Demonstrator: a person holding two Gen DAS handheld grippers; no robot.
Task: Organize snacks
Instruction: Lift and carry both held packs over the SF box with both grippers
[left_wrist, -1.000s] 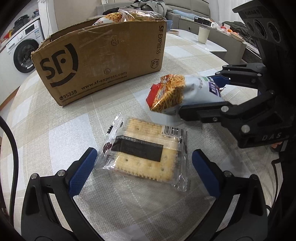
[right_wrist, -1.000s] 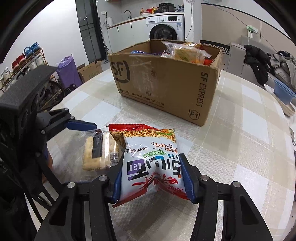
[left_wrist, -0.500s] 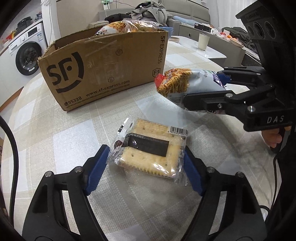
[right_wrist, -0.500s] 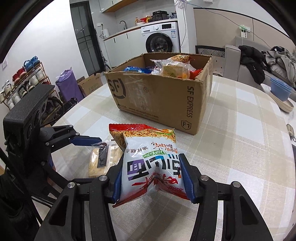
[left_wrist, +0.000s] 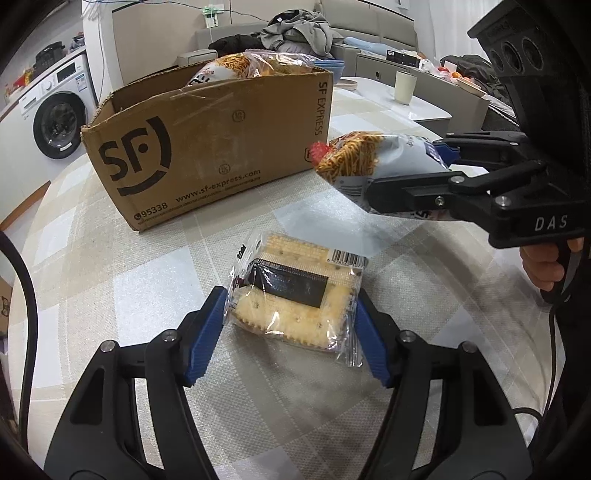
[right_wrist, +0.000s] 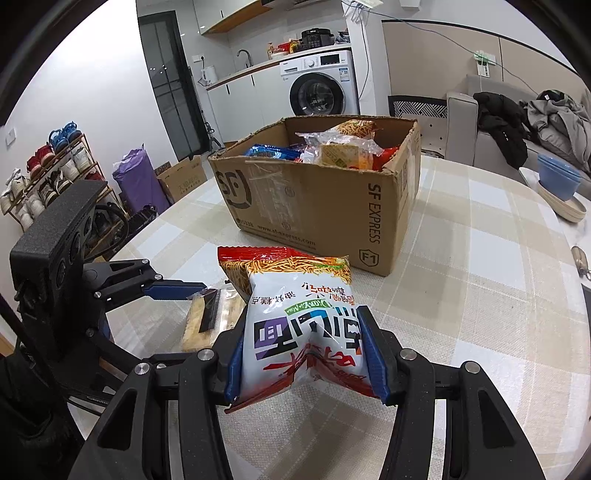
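The left hand-held gripper (left_wrist: 290, 328) has clamped in now: a second ago its blue pads stood wide of the cracker packet (left_wrist: 295, 295), and here both pads press the clear wrapper's sides. The packet lies on the checked desk (left_wrist: 147, 295), in front of the cardboard box (left_wrist: 207, 147).

Over on the right, the right hand-held gripper (right_wrist: 304, 354) stays clenched on the noodle snack bag (right_wrist: 301, 314), and it has climbed: the bag now hangs above the desk, its red top edge pointing at the box's near corner, closer than a second ago. The box (right_wrist: 325, 206) sits open, already heaped with snack packs (right_wrist: 340, 147). The cracker packet (right_wrist: 210, 317) shows just left of the bag.
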